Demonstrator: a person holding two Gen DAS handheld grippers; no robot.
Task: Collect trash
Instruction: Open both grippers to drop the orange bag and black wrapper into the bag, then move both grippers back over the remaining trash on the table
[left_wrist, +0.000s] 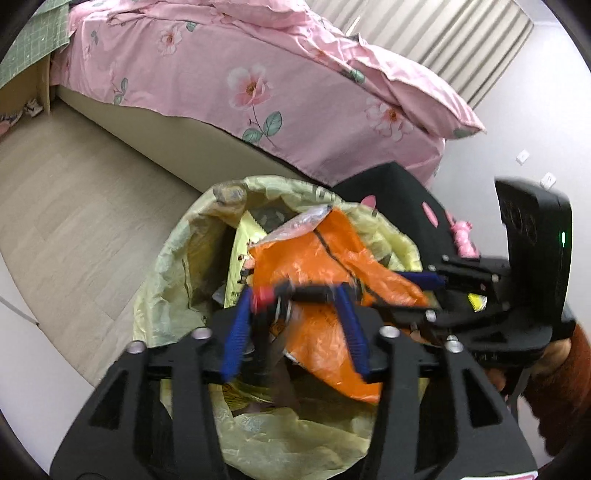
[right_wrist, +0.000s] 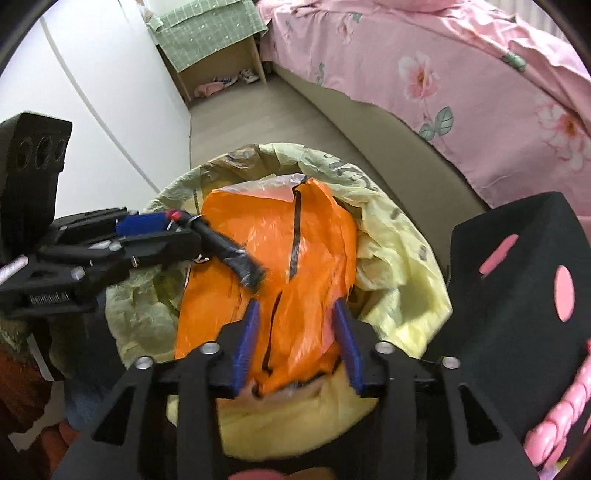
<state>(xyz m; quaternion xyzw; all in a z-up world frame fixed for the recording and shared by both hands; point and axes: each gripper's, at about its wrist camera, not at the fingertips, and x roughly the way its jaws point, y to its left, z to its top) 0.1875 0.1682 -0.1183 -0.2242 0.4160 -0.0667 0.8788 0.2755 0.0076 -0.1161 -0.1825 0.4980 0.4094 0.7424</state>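
A bin lined with a pale yellow bag (left_wrist: 173, 266) (right_wrist: 402, 258) stands on the floor by the bed. An orange plastic bag (left_wrist: 325, 258) (right_wrist: 280, 251) lies on top of the trash in it. My left gripper (left_wrist: 295, 291) is open over the bin, and a dark stick-like item with a red end (left_wrist: 306, 291) (right_wrist: 229, 251) lies blurred across its fingertips. My right gripper (right_wrist: 295, 306) is open, its blue fingers (right_wrist: 247, 332) on either side of the orange bag. Each gripper shows in the other's view, the right (left_wrist: 424, 280) and the left (right_wrist: 177, 221).
A bed with a pink floral cover (left_wrist: 258, 74) (right_wrist: 461, 74) runs along the far side. A black box with pink holes (right_wrist: 517, 295) (left_wrist: 406, 199) stands right of the bin. A small shelf under a green cloth (right_wrist: 207, 40) is at the back. Wood floor (left_wrist: 74, 203) lies left.
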